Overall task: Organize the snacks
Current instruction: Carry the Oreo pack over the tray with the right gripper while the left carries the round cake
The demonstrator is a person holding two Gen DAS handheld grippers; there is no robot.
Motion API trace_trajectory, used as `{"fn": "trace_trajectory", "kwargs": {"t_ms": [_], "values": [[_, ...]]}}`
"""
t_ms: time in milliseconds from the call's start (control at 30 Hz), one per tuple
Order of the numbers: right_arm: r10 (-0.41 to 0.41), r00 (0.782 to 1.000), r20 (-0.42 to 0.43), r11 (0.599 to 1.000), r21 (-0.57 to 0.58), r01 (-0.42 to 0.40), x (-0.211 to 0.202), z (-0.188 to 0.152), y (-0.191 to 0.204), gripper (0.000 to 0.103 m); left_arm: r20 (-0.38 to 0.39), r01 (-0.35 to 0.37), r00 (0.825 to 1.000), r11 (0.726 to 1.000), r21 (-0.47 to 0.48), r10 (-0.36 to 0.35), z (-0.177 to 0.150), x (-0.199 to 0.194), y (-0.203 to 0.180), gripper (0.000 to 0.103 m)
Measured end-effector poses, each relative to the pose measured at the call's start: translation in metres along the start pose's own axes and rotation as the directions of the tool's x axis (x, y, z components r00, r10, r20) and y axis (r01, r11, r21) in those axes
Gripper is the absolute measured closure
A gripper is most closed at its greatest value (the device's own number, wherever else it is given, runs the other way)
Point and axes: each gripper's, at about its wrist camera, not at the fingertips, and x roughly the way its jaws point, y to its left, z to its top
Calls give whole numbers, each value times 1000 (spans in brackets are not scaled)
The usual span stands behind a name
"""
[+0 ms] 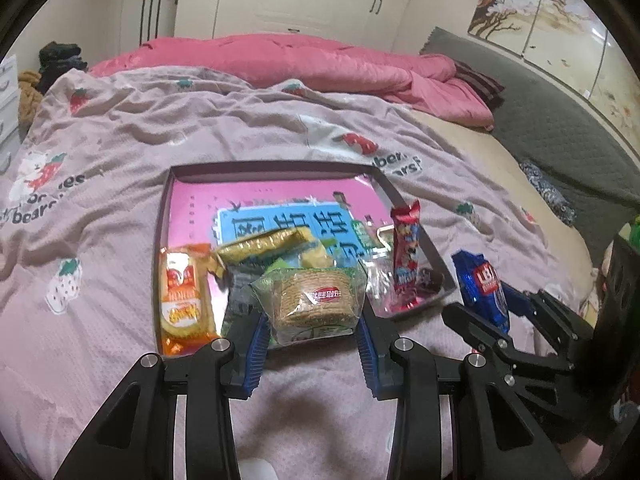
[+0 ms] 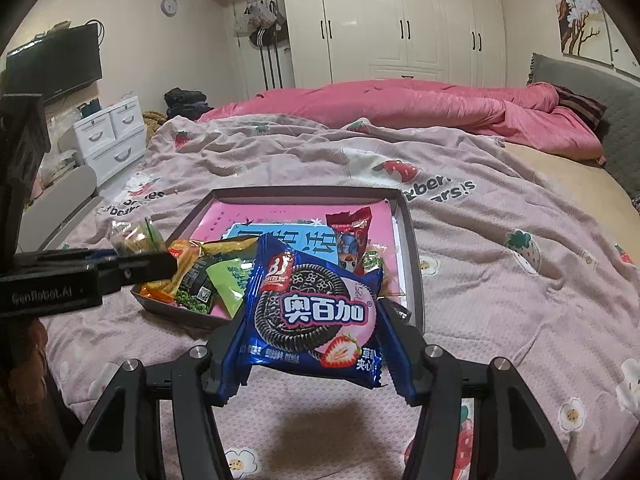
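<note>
The right gripper clamps a glossy blue cookie packet picturing a dark sandwich biscuit; the left gripper pinches a clear-wrapped round cracker stack.

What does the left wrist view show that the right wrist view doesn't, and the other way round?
Only the left wrist view shows the clear-wrapped round cracker pack face-on between the left gripper jaws, and the orange snack pack lying flat in the tray.

Only the right wrist view shows the blue cookie pack's printed front in the right gripper, plus the green pea packet, wall TV and white drawers.

Both show the tray of snacks on the bed.
</note>
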Motion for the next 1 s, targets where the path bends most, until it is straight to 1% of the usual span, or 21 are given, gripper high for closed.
{"fn": "trace_trajectory", "kwargs": {"t_ms": [200, 500, 600, 733, 833, 1000], "values": [[-5, 1000, 18, 1000, 2, 5, -2, 8, -1, 44, 14, 14, 1000, 1000, -26, -14, 13, 2, 0, 62], [-13, 999, 40, 1000, 28, 12, -4, 21, -4, 44, 63, 20, 998, 999, -29, -19, 29, -7, 2, 62], [-8, 999, 46, 999, 47, 6, -3, 27, -6, 44, 55, -9, 998, 999, -32, 11, 38, -4, 8, 62], [-8, 998, 57, 999, 43, 6, -1, 33, -5, 44, 60, -20, 998, 998, -66, 24, 48, -1, 27, 62], [-4, 999, 52, 999, 45, 2, 3, 37, -3, 44, 46, -10, 999, 996, -89, 14, 52, 6, 37, 62], [6, 999, 42, 999, 31, -8, 14, 43, 7, 44, 26, -3, 1000, 995, -95, 5, 54, 19, 45, 62]]}}
